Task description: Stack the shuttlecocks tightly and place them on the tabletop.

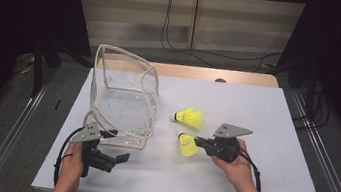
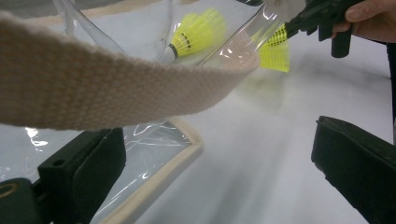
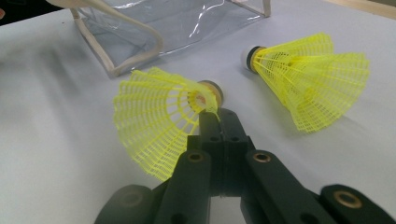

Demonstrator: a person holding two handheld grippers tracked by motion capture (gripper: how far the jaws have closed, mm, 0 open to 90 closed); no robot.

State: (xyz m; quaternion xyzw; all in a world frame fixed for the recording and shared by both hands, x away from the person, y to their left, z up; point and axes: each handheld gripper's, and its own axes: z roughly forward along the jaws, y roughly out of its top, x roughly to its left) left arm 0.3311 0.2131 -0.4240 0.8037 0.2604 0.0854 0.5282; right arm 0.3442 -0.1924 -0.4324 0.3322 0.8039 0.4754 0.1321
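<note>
Right gripper (image 3: 212,114) clamped on the skirt edge of a yellow plastic mesh shuttlecock (image 3: 161,126); a second yellow shuttlecock (image 3: 308,79) lies just beyond. Left gripper (image 2: 219,163) jaws wide, clear plastic bag (image 1: 123,97) with woven beige trim beside it. No legible writing.

Three cameras, one table (image 1: 256,189).
High view: above the near edge, facing forward and down, far. Left gripper view: low, close behind the clear bag's strap (image 2: 116,88). Right gripper view: close over the table. All share both yellow shuttlecocks (image 1: 191,118) and the clear bag (image 1: 123,97).
</note>
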